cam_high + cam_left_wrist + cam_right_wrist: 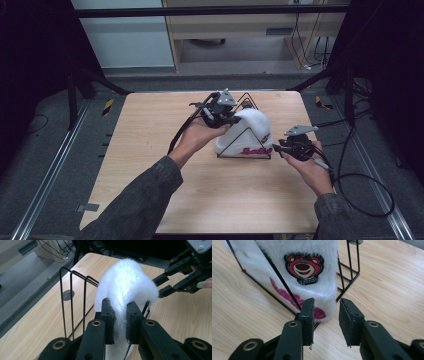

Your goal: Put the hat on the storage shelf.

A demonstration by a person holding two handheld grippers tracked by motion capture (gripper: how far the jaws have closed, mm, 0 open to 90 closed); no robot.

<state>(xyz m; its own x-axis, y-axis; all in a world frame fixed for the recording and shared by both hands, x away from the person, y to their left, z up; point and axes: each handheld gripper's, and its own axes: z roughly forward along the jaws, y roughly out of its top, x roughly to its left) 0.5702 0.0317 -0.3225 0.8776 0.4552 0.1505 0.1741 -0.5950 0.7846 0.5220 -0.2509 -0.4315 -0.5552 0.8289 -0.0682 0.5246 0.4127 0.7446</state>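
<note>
A white fluffy hat point(252, 127) with pink lettering is draped over a black wire rack point(243, 157) at the middle of the table. My left gripper point(230, 119) is at the hat's upper left side. In the left gripper view it point(120, 307) is shut on a fold of the hat point(125, 282), with the rack's wires point(71, 302) to the left. My right gripper point(276, 148) is open by the hat's lower right corner. In the right gripper view its jaws point(325, 315) stand apart just short of the hat point(327, 285), below a red bear patch point(303, 266).
The light wooden table point(150, 150) has bare room on the left and front. A round hole point(67, 294) sits in the tabletop beside the rack. Black cables point(360, 185) trail off the right edge. Dark frame posts flank the table.
</note>
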